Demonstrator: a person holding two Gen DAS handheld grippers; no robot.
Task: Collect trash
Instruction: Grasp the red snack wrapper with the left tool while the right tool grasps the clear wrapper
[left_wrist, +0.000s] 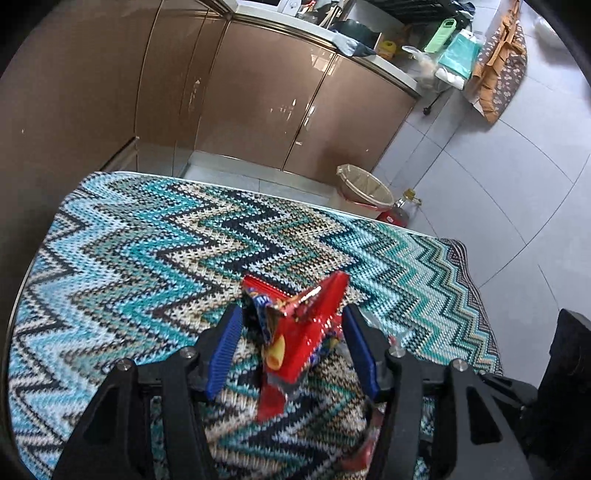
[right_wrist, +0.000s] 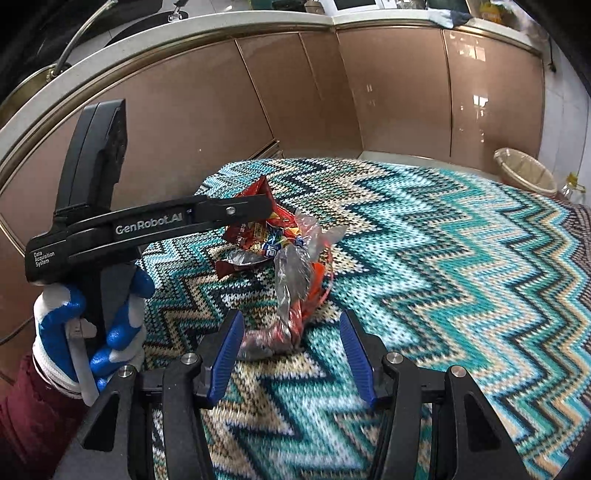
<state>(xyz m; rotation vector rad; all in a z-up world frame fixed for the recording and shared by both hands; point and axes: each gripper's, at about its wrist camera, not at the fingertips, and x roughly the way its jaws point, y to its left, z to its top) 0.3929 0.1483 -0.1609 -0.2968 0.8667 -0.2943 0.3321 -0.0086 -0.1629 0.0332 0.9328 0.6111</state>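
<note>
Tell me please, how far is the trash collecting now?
Nothing looks collected yet. The red snack wrappers and the clear plastic wrapper lie on the zigzag cloth. In hand: the left gripper and the right gripper are open around the pile. Left: grasping it and carrying it to the lined bin.

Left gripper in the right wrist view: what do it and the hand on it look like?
The left gripper is black with white "GenRobot.AI" and "Data Acquisition System" lettering. The hand wears a white glove coated blue, over a maroon sleeve. Right gripper: black, ribbed blue pads.
</note>
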